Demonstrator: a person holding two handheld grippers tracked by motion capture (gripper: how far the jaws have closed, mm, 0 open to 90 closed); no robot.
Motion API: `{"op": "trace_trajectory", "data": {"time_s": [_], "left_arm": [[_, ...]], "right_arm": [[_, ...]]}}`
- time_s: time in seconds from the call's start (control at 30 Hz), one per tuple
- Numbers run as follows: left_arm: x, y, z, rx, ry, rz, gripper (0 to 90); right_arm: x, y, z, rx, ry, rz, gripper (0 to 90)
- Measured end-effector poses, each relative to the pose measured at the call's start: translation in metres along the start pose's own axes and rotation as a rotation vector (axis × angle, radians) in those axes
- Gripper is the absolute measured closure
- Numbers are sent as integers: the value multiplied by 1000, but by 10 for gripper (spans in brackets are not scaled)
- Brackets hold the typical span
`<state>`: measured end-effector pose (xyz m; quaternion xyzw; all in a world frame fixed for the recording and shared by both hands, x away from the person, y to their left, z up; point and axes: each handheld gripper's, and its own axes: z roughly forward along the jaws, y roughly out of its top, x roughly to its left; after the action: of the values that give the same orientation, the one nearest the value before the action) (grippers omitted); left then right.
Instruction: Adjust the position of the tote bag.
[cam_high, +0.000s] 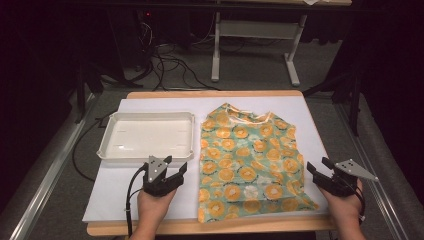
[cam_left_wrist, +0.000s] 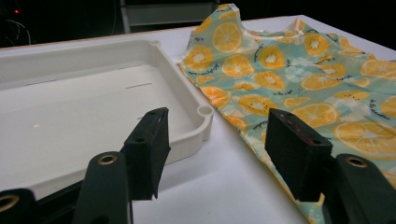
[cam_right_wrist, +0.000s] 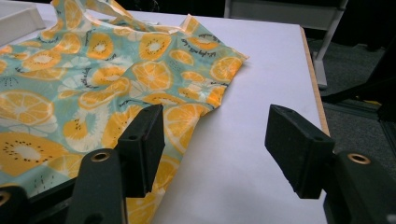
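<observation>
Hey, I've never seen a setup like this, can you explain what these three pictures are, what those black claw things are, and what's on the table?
A person sits at a table holding a hand-held gripper in each hand: the left gripper and the right gripper. Each has two black jaws that pinch things. The high view looks down from above the person. The other two pictures come from small cameras riding on each gripper, looking out between its own jaws. On the white table lie an empty white tray and, right of it, a shirt printed with orange slices, spread flat. Both grippers are open and hold nothing; they sit near the shirt's two lower sides.
</observation>
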<state>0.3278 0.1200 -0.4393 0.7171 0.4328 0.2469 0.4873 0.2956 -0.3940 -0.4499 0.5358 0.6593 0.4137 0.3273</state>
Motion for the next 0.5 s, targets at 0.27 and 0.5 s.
{"op": "trace_trajectory", "data": {"time_s": [0.27,0.5], "left_arm": [[-1,0,-1,-7,-5,6,403],[-1,0,-1,-13,-1,11,403]], "right_arm": [[1,0,0,-2,5,-11,381],[2,0,0,0,5,-12,381]]}}
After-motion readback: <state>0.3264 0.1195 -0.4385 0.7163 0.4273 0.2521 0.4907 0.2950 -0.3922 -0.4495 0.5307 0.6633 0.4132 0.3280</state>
